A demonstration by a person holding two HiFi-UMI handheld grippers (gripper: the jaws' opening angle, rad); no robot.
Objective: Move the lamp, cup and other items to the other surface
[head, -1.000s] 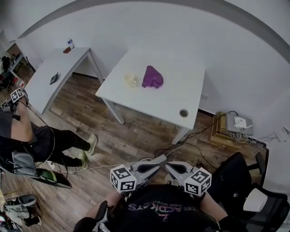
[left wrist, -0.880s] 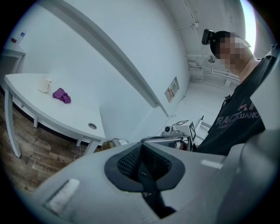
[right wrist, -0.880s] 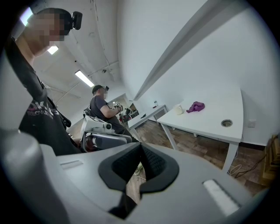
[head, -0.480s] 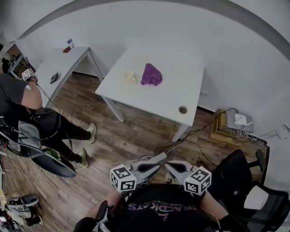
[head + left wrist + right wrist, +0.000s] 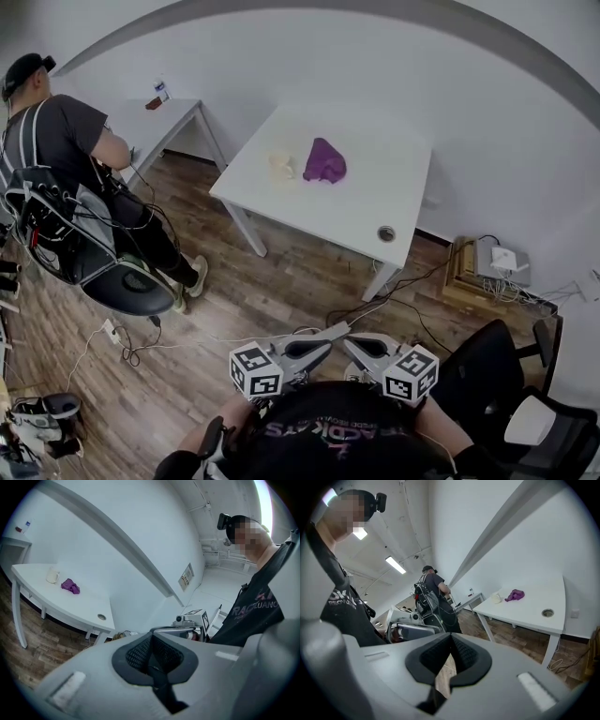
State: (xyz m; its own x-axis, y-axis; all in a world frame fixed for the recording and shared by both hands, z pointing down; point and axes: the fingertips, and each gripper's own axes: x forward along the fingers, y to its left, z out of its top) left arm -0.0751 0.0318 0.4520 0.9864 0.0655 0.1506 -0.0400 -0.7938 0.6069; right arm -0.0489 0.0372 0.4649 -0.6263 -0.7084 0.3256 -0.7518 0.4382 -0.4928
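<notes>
A cream cup and a crumpled purple cloth lie side by side on the white table across the room. Both show again in the left gripper view, cup and cloth, and in the right gripper view, cup and cloth. My left gripper and right gripper are held close to my chest, tips nearly meeting, far from the table. The left gripper is shut with nothing in it. So is the right gripper.
A second white table with small items stands at the far left. Another person with a chair and cables is beside it. A black office chair is at my right. Boxes and cables lie by the wall, over wooden floor.
The other person has risen from low at the left edge and now stands by the far left table. Both grippers stayed where they were, shut.
</notes>
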